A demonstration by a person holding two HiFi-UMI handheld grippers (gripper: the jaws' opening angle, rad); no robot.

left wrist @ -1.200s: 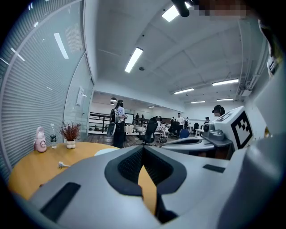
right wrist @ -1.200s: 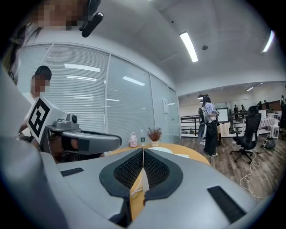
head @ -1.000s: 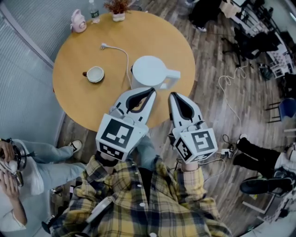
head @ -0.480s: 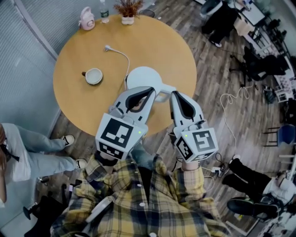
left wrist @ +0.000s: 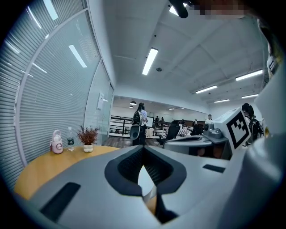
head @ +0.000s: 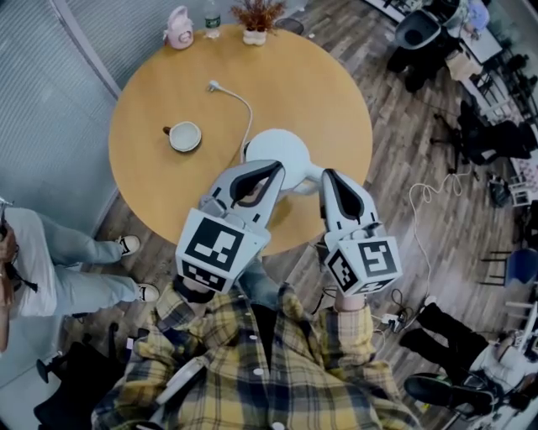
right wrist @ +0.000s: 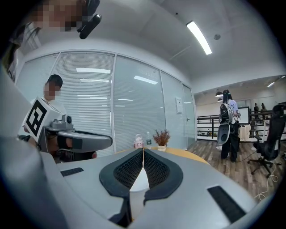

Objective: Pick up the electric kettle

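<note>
Left gripper (head: 276,166): jaws closed tip to tip, nothing between them. Right gripper (head: 324,175): jaws likewise closed and empty (each gripper view shows the pads meeting at the tips). Both grippers are held side by side above the near edge of the round wooden table (head: 151,185), pointing at the white electric kettle (head: 276,148).

The kettle stands on the table just ahead of both tips; contact cannot be confirmed. Its handle (head: 308,175) faces the right gripper. A power cord (head: 244,105) runs across the tabletop to a loose plug (head: 212,84). A mug (head: 183,136) sits well to the left. At the far edge stand a pink object (head: 178,27), a bottle (head: 212,15) and a potted plant (head: 255,18).
</note>
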